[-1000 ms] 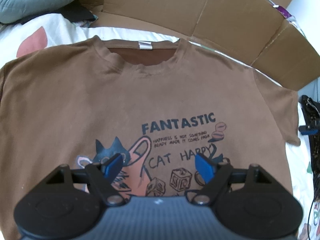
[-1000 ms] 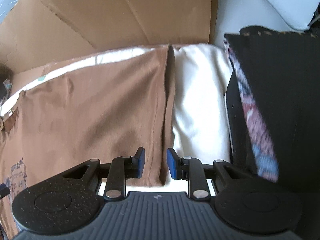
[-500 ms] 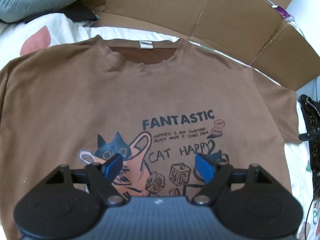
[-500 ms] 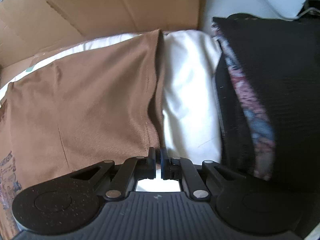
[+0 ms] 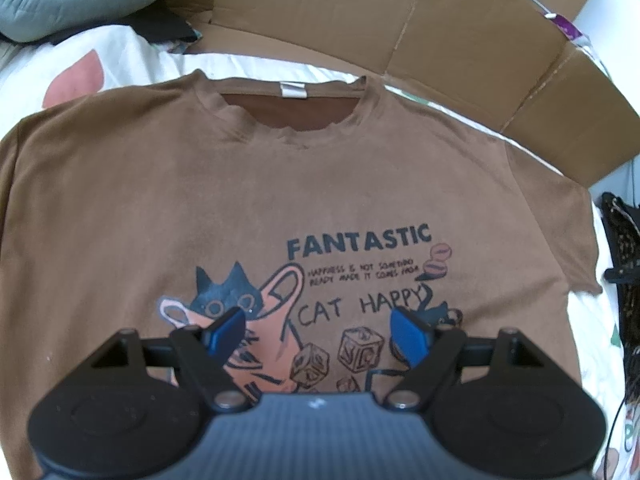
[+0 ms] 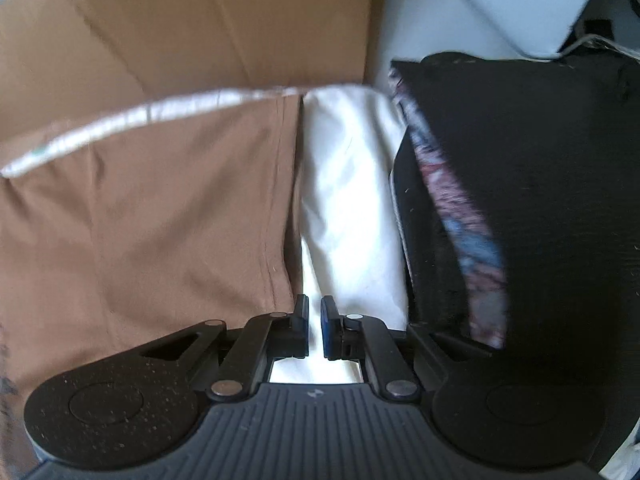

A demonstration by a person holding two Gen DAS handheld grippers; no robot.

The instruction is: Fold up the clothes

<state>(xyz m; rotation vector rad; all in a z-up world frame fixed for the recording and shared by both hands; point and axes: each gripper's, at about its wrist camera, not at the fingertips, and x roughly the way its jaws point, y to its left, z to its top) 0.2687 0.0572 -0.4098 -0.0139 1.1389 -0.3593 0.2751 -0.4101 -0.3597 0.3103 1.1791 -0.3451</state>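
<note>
At the bottom of the left wrist view, the left gripper (image 5: 314,330) was held wide apart above the printed chest of a brown short-sleeved cotton T-shirt (image 5: 200,184), with nothing between its blue pads. The shirt was spread flat, front up, on a white patterned bedsheet (image 5: 120,56); its collar was seen toward the upper centre, so its long axis ran from bottom to top of the frame. A flattened brown cardboard sheet (image 5: 460,40) lay beyond the collar.

In the right wrist view, the right gripper (image 6: 315,330) was seen at lower centre with its jaws nearly together and opening slightly; only a narrow bright gap showed between them and no cloth was visibly pinched. The T-shirt's sleeve hem (image 6: 286,200) ran up the frame just left of the jaws, its lower end touching or just beside the left pad. A black textured cushion (image 6: 540,200) filled the right side.

The right hand was judged the nearer to that edge; a small shift leftward would be needed to take it.
</note>
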